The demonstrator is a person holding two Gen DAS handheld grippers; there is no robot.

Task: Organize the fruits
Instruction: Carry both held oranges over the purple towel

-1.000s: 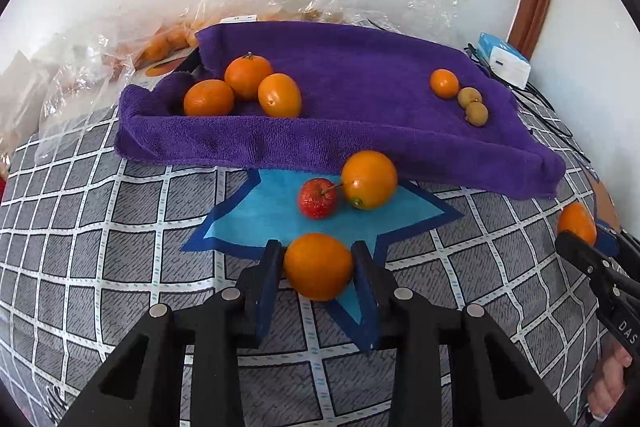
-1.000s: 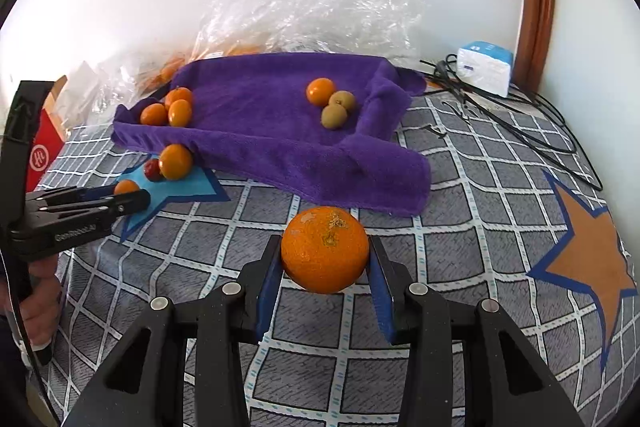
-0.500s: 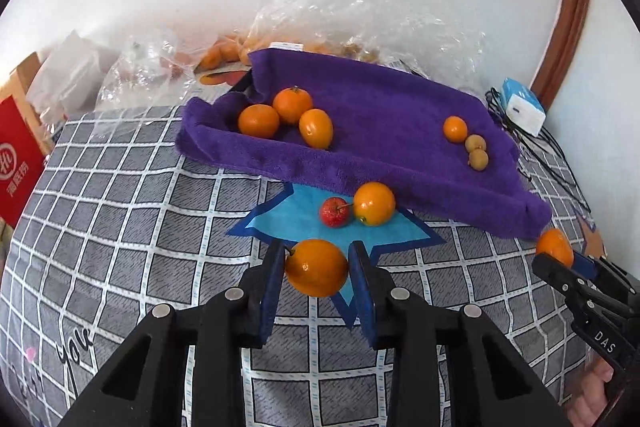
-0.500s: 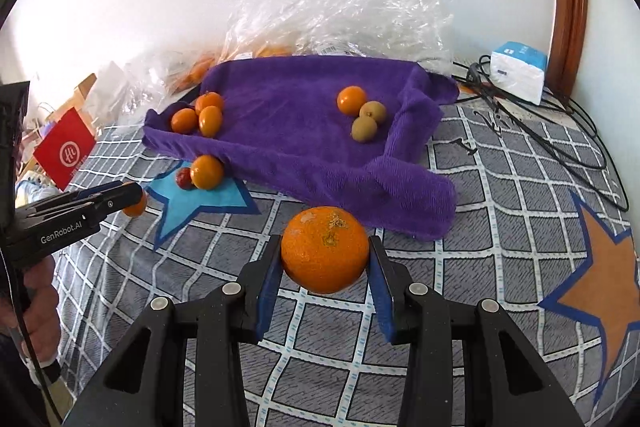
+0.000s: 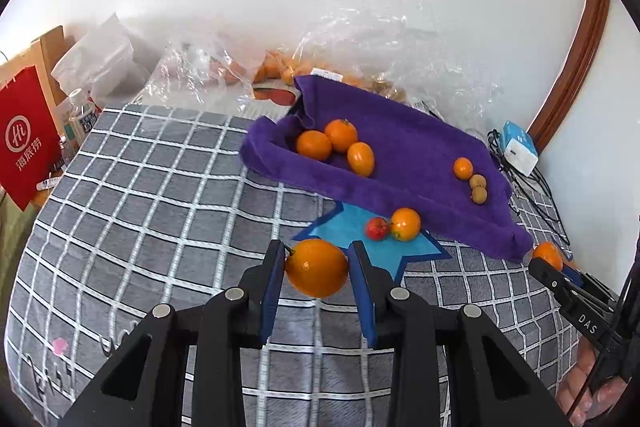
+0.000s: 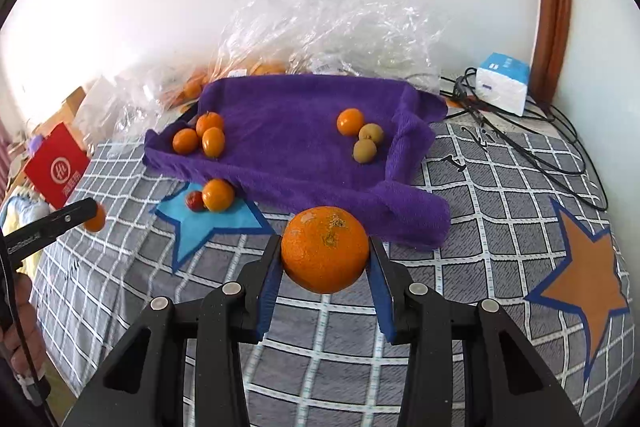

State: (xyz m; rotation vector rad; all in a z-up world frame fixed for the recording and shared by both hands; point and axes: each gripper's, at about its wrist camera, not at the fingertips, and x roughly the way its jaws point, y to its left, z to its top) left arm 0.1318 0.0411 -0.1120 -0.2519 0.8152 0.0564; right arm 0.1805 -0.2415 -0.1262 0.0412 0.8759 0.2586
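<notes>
**Two oranges held above the checked cover**

The left gripper [image 5: 316,269] clamps a small orange [image 5: 317,267] over the grey checked cover [image 5: 160,195], near the blue star [image 5: 360,231] where a red fruit [image 5: 376,228] touches another orange [image 5: 405,224]. The right gripper [image 6: 325,257] pinches a larger orange [image 6: 325,255] in front of the purple towel [image 6: 288,131], which carries three oranges [image 6: 206,135] at its left and an orange [image 6: 350,121] beside two brown fruits [image 6: 368,143] at its right
</notes>
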